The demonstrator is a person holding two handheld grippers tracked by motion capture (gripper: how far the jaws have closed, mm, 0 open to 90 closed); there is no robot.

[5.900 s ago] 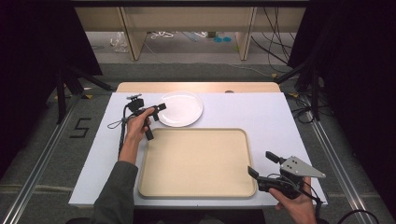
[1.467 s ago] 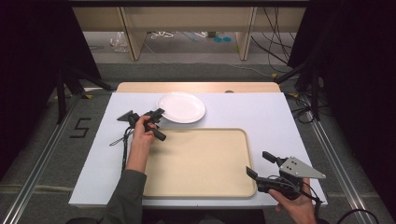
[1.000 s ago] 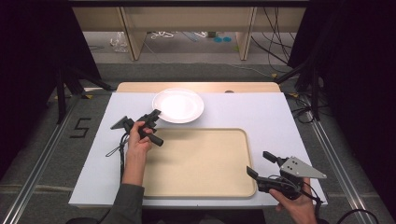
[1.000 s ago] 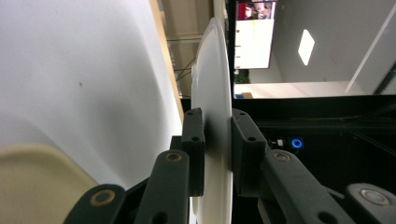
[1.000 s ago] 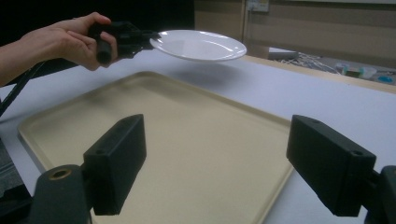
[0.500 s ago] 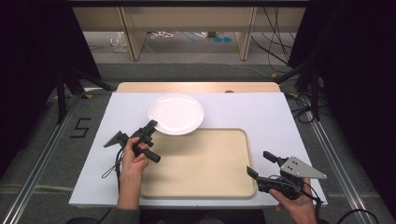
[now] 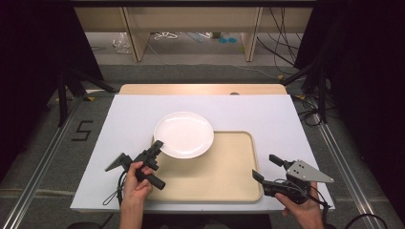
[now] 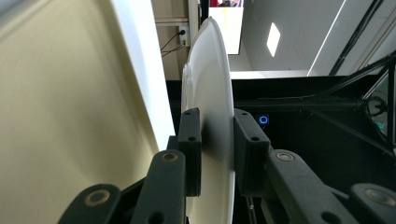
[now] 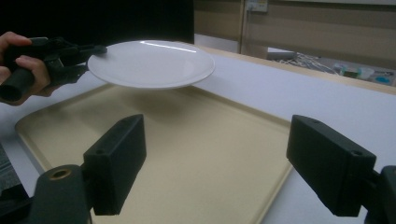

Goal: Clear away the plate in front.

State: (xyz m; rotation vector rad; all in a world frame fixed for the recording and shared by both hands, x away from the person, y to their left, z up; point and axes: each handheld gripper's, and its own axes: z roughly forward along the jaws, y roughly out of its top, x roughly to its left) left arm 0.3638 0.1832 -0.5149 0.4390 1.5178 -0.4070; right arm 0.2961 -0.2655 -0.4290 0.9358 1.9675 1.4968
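Currently left gripper (image 7: 156, 146) is clamped on the white plate's (image 7: 184, 134) near rim, plate lifted over the tray's (image 7: 224, 181) far-left corner. Right gripper (image 7: 264, 167) hangs spread, nothing between its 2 jaws. Plate's underside is hidden.

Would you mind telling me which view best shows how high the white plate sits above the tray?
The right gripper view: the plate hangs side-on, clear of the tray, with its shadow below. The high view shows its round outline over the tray's corner. The left gripper view shows its rim edge-on between the left tool's pads.
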